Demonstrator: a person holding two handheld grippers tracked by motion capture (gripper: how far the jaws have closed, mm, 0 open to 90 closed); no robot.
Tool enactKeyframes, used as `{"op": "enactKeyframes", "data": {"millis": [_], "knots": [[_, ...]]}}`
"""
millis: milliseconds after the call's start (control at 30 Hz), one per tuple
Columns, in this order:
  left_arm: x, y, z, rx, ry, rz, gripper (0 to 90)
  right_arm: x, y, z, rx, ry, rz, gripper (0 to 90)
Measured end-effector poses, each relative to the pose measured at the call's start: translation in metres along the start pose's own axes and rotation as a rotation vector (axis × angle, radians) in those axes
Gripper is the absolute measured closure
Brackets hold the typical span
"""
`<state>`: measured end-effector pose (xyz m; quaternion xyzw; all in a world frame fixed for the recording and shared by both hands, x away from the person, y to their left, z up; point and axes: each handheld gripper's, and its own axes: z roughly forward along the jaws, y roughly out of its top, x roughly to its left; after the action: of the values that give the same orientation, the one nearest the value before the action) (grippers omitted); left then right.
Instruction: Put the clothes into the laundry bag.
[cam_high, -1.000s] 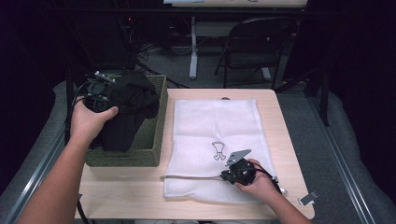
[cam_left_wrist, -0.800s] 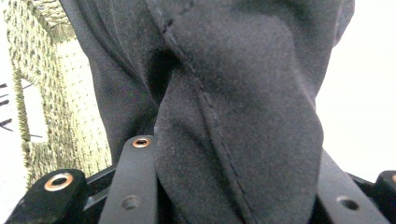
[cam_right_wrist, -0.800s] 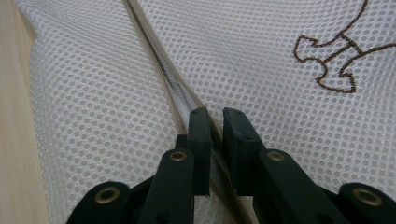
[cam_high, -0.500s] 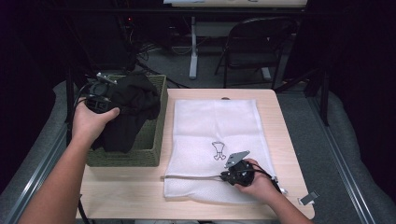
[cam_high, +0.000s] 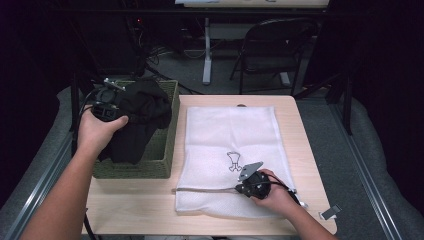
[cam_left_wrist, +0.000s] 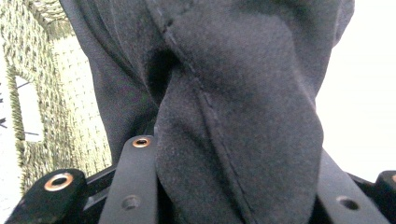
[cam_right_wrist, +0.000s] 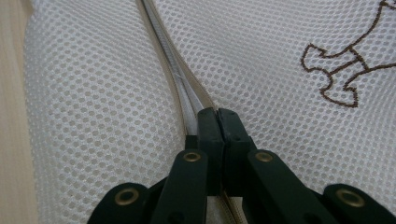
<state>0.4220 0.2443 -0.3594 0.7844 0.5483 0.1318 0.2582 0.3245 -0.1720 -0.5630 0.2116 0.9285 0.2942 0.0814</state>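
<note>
Black tongs (cam_right_wrist: 218, 116), brass-ringed screws; grey plate (cam_high: 250, 170); forearms seemingly sleeveless.

The black garment (cam_left_wrist: 243, 116) is matt, soft fleece-like cloth with stitched seams. The laundry bag (cam_right_wrist: 93, 116) is white open mesh fabric with a smooth zipper (cam_right_wrist: 180, 79). The basket (cam_high: 172, 130) is rough woven fibre, and the worktop (cam_high: 300, 130) is pale smooth wood.

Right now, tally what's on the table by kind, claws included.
White mesh laundry bag: 1
Green woven basket: 1
Black garment: 1
Claws: 2, left claw shut on the garment, right claw pinched shut at the bag's zipper
Total: 5
</note>
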Motion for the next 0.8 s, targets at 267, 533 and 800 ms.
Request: {"op": "enactKeyframes", "data": {"millis": [267, 533, 800], "knots": [[0.0, -0.001, 0.0, -0.006, -0.003, 0.002, 62.3, -0.006, 0.007, -0.009, -0.03, 0.003, 0.045, 89.2], [0.001, -0.003, -0.003, -0.009, -0.005, -0.003, 62.3, -0.012, 0.016, -0.021, -0.067, -0.017, 0.063, 89.4], [0.0, -0.002, -0.003, -0.008, -0.002, 0.003, 62.3, -0.021, 0.026, -0.032, -0.089, -0.032, 0.064, 89.4]]}}
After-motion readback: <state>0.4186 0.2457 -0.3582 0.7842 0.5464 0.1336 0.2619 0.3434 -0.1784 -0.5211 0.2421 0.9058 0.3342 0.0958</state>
